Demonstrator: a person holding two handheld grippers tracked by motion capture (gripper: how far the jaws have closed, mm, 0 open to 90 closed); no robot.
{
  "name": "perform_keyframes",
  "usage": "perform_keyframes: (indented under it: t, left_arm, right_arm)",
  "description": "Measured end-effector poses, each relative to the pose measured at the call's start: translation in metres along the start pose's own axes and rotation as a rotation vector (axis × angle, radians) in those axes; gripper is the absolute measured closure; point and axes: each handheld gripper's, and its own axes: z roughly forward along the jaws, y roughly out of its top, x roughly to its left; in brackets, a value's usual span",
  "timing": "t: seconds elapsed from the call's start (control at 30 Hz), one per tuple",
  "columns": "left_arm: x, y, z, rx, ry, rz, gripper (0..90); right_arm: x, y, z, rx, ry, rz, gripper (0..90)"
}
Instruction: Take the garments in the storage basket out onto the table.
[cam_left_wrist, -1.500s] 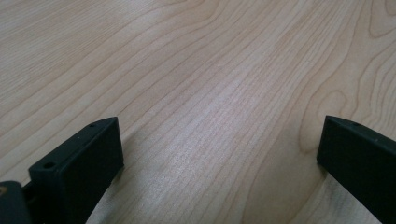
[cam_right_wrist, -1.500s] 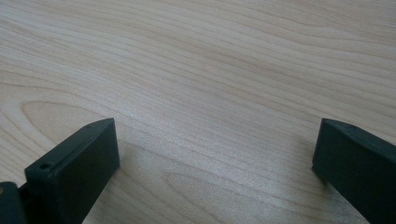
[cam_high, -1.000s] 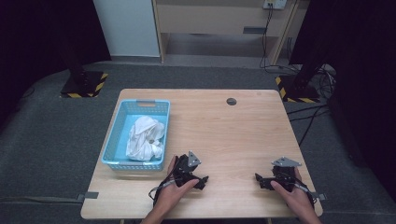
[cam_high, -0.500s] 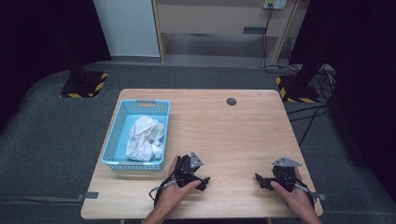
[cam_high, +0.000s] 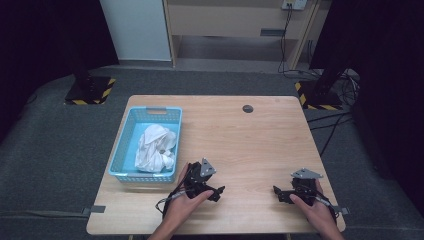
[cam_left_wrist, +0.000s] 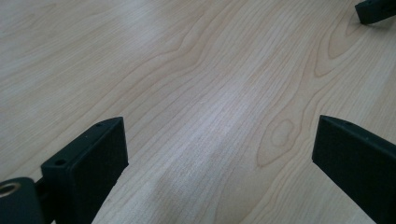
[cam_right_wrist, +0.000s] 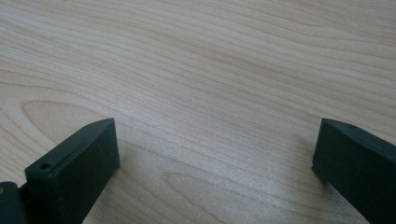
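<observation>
My left gripper (cam_high: 218, 193) rests on the wooden table (cam_high: 250, 145) near its front edge, held by a hand, jaws pointing right. In the left gripper view the gripper (cam_left_wrist: 219, 140) stands open, with bare wood between its jaws. My right gripper (cam_high: 278, 195) lies at the front right, jaws pointing left towards the other one. In the right gripper view it (cam_right_wrist: 217, 144) is open too, holding nothing. A black tip of the right gripper (cam_left_wrist: 376, 10) shows at the top right of the left gripper view.
A light blue plastic basket (cam_high: 119, 152) stands on the left part of the table with a crumpled white cloth (cam_high: 156, 147) inside. A small dark round hole (cam_high: 248, 108) sits near the far edge. Dark stands with striped bases flank the table on the floor.
The left gripper has edged very slightly to the right. The right gripper has stayed where it was.
</observation>
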Motion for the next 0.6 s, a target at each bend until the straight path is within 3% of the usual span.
perform_keyframes:
  t: [0.6]
  left_arm:
    - [0.009,0.009,-0.026,-0.009,0.037,-0.003,2.5]
  right_arm:
    - [0.000,0.000,0.000,0.000,0.000,0.002,0.4]
